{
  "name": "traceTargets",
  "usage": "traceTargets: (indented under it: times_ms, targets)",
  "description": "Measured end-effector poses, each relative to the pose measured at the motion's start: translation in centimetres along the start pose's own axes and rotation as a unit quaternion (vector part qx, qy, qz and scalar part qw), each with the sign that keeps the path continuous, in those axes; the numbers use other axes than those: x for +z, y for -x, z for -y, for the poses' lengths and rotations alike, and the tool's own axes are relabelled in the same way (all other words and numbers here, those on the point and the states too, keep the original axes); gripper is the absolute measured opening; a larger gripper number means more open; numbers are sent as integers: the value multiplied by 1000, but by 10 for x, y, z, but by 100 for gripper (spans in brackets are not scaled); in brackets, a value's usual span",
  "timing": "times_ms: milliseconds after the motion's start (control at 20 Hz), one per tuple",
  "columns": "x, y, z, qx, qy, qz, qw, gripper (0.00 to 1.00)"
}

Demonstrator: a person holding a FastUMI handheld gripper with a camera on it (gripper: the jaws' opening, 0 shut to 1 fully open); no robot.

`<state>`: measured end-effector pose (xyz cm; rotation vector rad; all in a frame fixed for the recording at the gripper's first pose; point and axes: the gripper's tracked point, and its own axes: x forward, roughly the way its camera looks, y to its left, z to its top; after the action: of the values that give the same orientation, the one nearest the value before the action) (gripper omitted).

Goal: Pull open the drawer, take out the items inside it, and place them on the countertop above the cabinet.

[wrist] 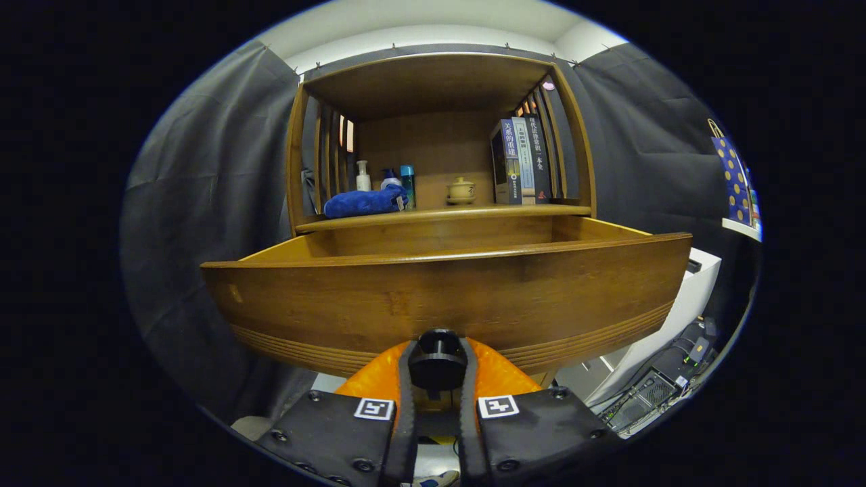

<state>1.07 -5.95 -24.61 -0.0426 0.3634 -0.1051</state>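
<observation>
gripper (437,368) clamped on drawer knob (437,357)

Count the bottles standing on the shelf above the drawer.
3, clustered behind the blue towel: a white pump bottle, a blue-capped bottle, and a teal bottle. The towel may hide others.

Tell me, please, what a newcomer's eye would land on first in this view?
Most striking is the wooden drawer front, pulled out from the cabinet and looming just beyond the fingers, with the gripper closed on its dark round knob. Above and behind it, the countertop carries a blue cloth beside some bottles, a small lidded pot and upright books.
</observation>
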Motion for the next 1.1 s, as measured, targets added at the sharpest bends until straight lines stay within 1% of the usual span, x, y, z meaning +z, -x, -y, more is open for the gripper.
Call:
traceTargets:
  times_ms: [100,200,300,400,550,650,800,900,1000,1100]
  targets:
    - [-8,10,1,-1,10,-8,1000,32]
    - [-8,12,0,0,3,-9,1000,32]
    - [-9,13,0,-3,9,-2,1000,32]
    - [-10,13,0,-10,12,4,1000,35]
    - [-7,12,-4,-10,13,14,1000,51]
    - [3,17,-14,5,11,30,999,61]
    - [5,39,-23,19,23,38,999,76]
    - [42,55,-27,29,38,75,996,86]
    - [106,64,-35,45,52,116,991,96]
    - [175,57,-36,48,87,141,985,96]
